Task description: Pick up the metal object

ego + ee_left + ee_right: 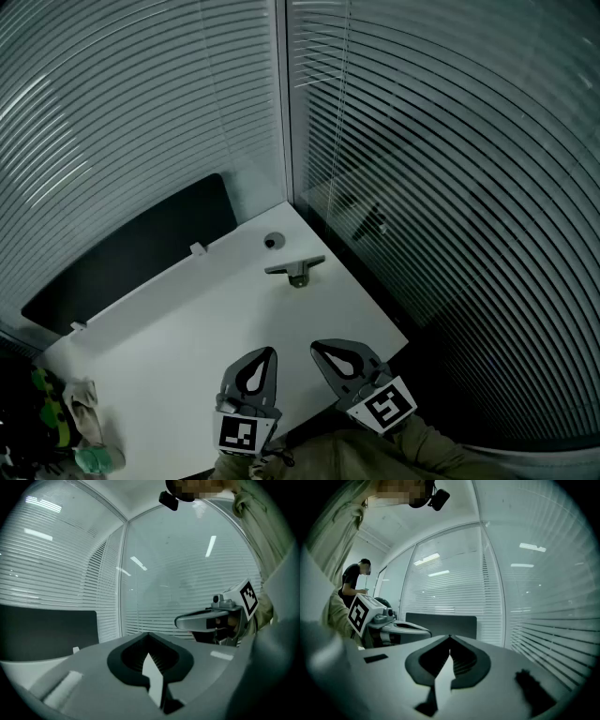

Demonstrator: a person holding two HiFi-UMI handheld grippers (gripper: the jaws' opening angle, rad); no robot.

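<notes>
The metal object (296, 270), a grey T-shaped piece, lies on the white table (187, 328) near its far right corner. Both grippers hover over the table's near edge, well short of the piece. My left gripper (269, 352) is shut and holds nothing; in its own view the jaws (149, 634) meet at the tip and point at the glass wall. My right gripper (317, 347) is also shut and empty, its tips (450, 637) together. Each gripper shows in the other's view, the right gripper (211, 620) and the left gripper (393, 627). Neither gripper view shows the metal object.
Glass walls with blinds (422, 169) meet in a corner behind the table. A black panel (141, 248) stands along the table's far left edge. A round grommet (273, 242) sits behind the metal object. A cloth (89, 403) and green items (52, 412) lie at the near left. A person (354, 581) stands far off.
</notes>
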